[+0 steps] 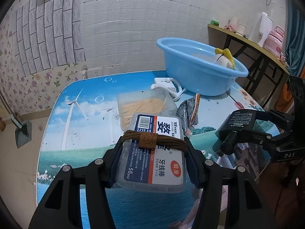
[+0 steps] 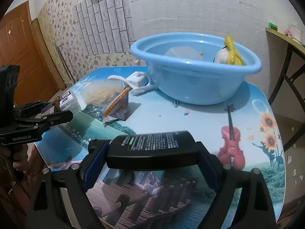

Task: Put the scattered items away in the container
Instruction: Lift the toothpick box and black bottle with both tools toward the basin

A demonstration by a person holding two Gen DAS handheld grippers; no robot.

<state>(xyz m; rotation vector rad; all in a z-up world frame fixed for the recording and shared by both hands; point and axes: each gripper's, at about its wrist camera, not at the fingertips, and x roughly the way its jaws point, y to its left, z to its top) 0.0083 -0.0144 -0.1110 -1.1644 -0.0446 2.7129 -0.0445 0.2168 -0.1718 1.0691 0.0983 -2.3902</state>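
Clamped between your left tongs (image 1: 152, 164) is a clear floss box (image 1: 152, 152) with a brown cord (image 1: 154, 140) wound around its middle; the pads press on both long sides, and the box is lifted off the surface (image 1: 76, 114). Your right tongs (image 2: 152, 162) pinch a black bottle (image 2: 152, 148) across its flat body, cap pointing to the left, also held above the surface. Beyond the floss box, a clear box of toothpicks (image 1: 141, 106) lies flat, with a crumpled silver and orange wrapper (image 1: 188, 112) just beside it on the right. A white plastic gadget (image 1: 167, 87) sits behind the toothpicks, touching the foot of the blue basin (image 1: 190, 70). The basin stands at the far end of the surface near the wall, and inside it you can see a pale doll head with yellow yarn hair (image 2: 228, 55) and a translucent lump (image 2: 183, 54).
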